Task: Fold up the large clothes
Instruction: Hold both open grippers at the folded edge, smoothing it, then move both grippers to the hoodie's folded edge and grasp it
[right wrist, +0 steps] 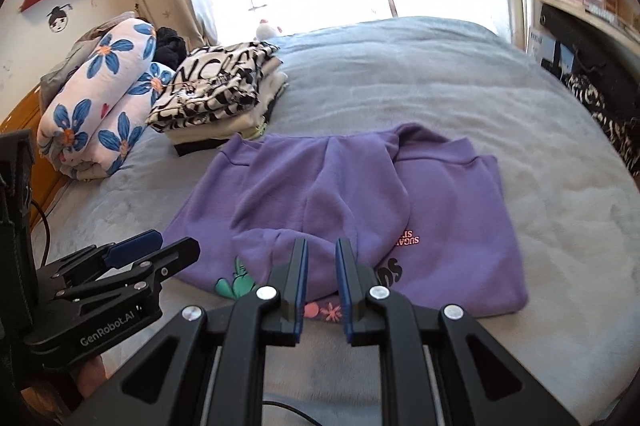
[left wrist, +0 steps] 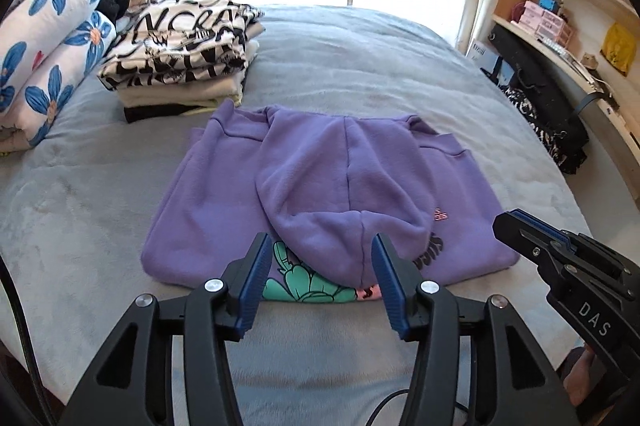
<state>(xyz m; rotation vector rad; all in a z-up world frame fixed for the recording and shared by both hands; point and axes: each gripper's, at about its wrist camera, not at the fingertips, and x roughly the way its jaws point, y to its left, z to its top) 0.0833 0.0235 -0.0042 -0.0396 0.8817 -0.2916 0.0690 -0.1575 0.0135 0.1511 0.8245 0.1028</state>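
While a rolled white quilt with blue flowers [left wrist: 48, 38] and a stack of folded black-and-white printed clothes [left wrist: 180, 54] sit at the far left of the grey bed [left wrist: 360, 66], the folded purple fleece hoodie [left wrist: 320, 186] lies mid-bed. Nearest its hood, the left gripper [left wrist: 318, 266] holds its jaws spread wide and empty. Beside it, the right gripper [right wrist: 322, 262] has jaws narrowly parted, gripping nothing.

One purple hoodie [left wrist: 320, 186], one folded clothes stack [left wrist: 180, 66], one floral quilt [left wrist: 52, 38], two tools
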